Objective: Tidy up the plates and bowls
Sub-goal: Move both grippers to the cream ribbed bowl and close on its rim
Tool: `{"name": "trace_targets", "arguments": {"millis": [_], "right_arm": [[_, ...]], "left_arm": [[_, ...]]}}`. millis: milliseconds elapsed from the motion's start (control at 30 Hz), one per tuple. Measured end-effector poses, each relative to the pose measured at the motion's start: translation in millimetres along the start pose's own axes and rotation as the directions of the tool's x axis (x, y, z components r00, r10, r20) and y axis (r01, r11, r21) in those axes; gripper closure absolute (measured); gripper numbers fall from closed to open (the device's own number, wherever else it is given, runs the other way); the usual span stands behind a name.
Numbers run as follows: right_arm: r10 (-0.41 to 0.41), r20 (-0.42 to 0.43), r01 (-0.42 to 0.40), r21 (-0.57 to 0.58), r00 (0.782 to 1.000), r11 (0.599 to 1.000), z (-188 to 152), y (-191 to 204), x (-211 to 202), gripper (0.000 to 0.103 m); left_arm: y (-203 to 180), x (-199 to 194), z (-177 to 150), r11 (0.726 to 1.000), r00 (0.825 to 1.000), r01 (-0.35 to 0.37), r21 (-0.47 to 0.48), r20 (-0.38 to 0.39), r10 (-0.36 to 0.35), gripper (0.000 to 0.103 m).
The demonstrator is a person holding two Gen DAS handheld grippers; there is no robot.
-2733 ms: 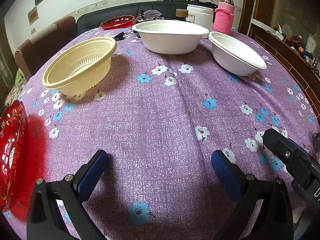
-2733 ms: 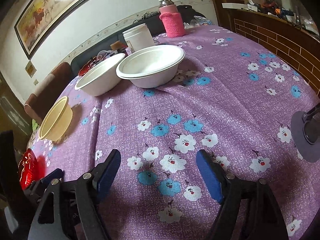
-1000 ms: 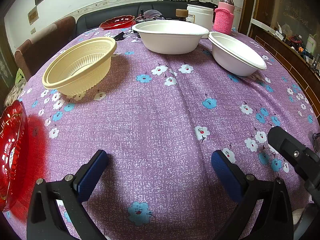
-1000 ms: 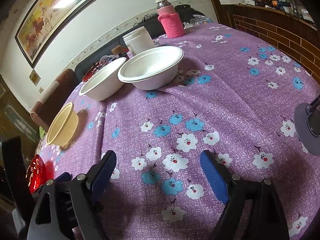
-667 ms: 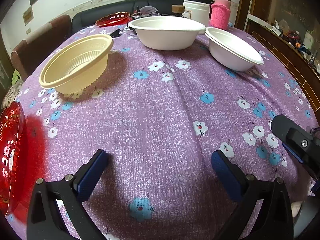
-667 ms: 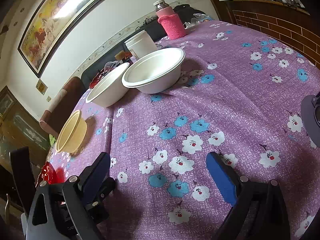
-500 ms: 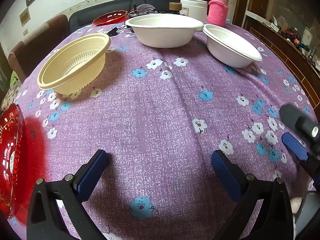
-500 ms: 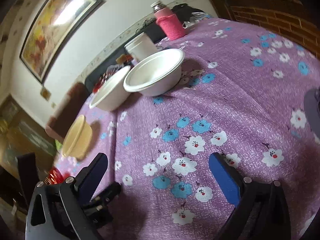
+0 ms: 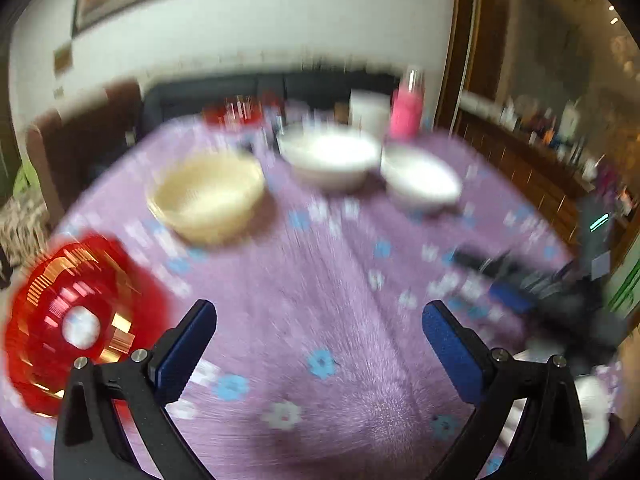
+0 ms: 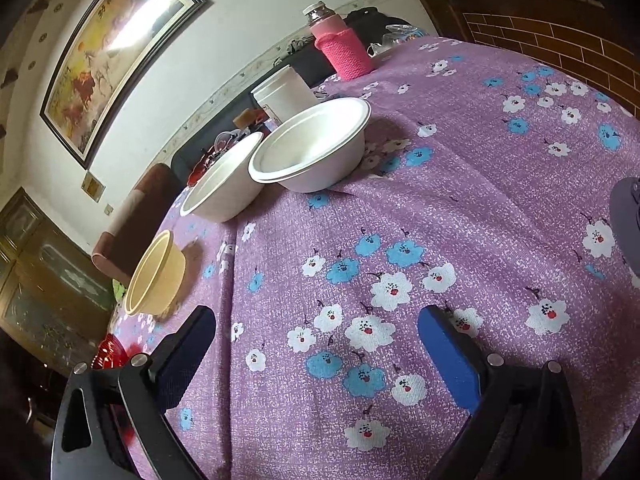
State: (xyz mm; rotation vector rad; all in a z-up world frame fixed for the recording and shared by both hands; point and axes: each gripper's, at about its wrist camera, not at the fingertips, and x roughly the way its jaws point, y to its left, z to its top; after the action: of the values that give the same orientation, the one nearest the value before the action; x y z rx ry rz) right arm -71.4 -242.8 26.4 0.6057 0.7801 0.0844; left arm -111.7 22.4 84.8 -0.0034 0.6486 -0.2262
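Judging by the layout, nothing is sorted yet: both the left tool [image 9: 318,332] and right tool [image 10: 316,334] gape empty above the bench [image 10: 460,184], while two white bowls [image 10: 310,146], a cream bowl [image 10: 154,274] and a red plate [image 9: 76,320] sit unstacked.

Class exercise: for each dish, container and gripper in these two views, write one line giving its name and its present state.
Left gripper: open, empty.
Right gripper: open, empty.
Near white bowl: upright, empty.
Far white bowl: upright, touching the near one.
Yellow bowl: upright, empty, standing alone.
Red plate: flat on the cloth, at the table's edge.
Pink bottle: upright, capped.
White tub: upright; lid unclear.
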Motion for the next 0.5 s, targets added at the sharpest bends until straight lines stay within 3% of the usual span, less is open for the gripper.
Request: {"name": "trace_targets", "arguments": {"millis": [100,200,333,433,500], "right_arm": [[-0.024,-0.003,0.024,-0.018,1.0,1.0,-0.7,3.1,1.2,0.001],[-0.069,-0.013,0.069,-0.052,0.998,0.996,-1.9,9.4,3.6,0.001],[-0.152,0.009,0.151,-0.182,0.988,0.972,-7.0,35.5,-1.8,0.005],[-0.117,0.065,0.13,-0.266,0.991,0.955,-6.0,66.5,-23.1,0.005],[-0.07,0.087,0.092,-0.287,0.994,0.954,3.0,87.0,-36.6,0.004]], "left_arm": [[23.4,-54.5,17.2,0.999,0.991,0.017,-0.03,0.136,-0.013,0.0],[52.1,-106.2,32.6,0.996,0.966,0.007,-0.084,0.259,0.015,0.0],[84.9,-167.8,50.5,0.988,0.905,-0.093,-0.122,0.403,0.135,0.0],[103.4,-191.1,62.7,0.975,0.871,-0.176,-0.135,0.439,0.218,0.0],[112.3,-194.9,73.6,0.964,0.861,-0.229,-0.138,0.433,0.267,0.0]]}}
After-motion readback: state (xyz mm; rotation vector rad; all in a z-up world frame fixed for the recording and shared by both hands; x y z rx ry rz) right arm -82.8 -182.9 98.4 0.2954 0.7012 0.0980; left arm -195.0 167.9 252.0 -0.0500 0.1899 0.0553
